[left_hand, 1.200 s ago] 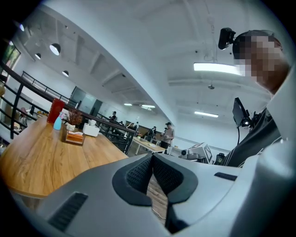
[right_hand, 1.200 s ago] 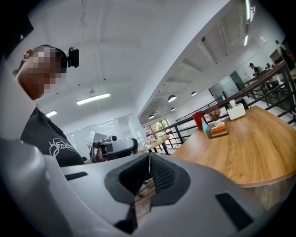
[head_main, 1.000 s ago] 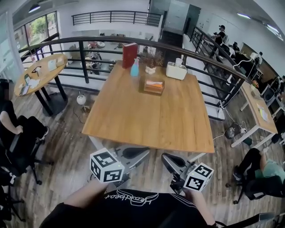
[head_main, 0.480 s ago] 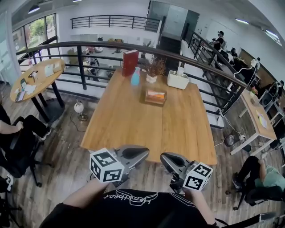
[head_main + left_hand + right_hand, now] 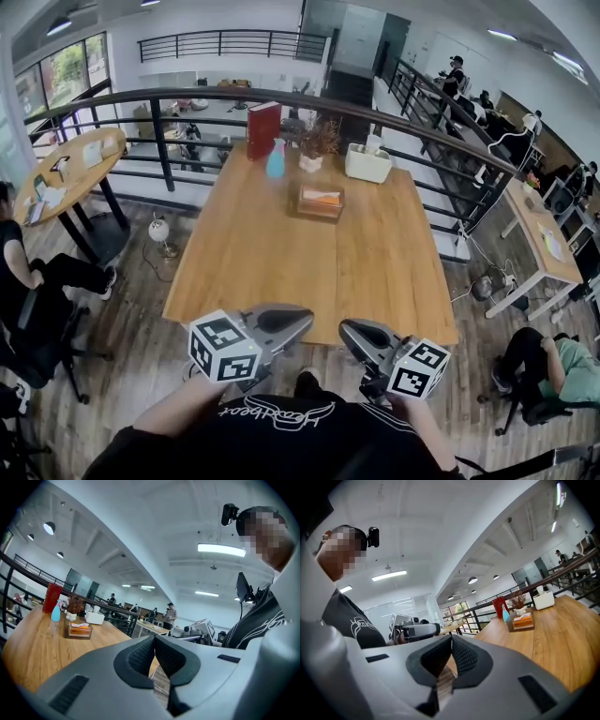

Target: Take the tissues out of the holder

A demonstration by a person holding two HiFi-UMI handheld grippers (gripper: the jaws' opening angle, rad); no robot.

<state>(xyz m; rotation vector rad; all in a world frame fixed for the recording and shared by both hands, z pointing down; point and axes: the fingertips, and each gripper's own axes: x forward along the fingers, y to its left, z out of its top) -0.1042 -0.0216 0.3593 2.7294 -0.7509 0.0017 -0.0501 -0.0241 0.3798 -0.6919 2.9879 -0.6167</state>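
Observation:
A wooden tissue holder (image 5: 321,202) with white and orange tissue packs stands on the far half of the wooden table (image 5: 309,272). It also shows in the left gripper view as the holder (image 5: 78,630) and in the right gripper view as the holder (image 5: 521,620). My left gripper (image 5: 307,319) and right gripper (image 5: 344,330) hover level at the table's near edge, tips turned toward each other, far short of the holder. Both are shut with nothing between their pads, as the left gripper (image 5: 154,641) and right gripper (image 5: 451,641) show close up.
Behind the holder stand a red box (image 5: 263,129), a blue spray bottle (image 5: 276,159), a potted dry plant (image 5: 317,145) and a white box (image 5: 367,164). A black railing (image 5: 169,131) runs behind the table. People sit at left (image 5: 28,272) and right (image 5: 562,361).
Both grippers and my view have come closer to the table; the grippers' tips now overlap its near edge. Their jaws stay shut.

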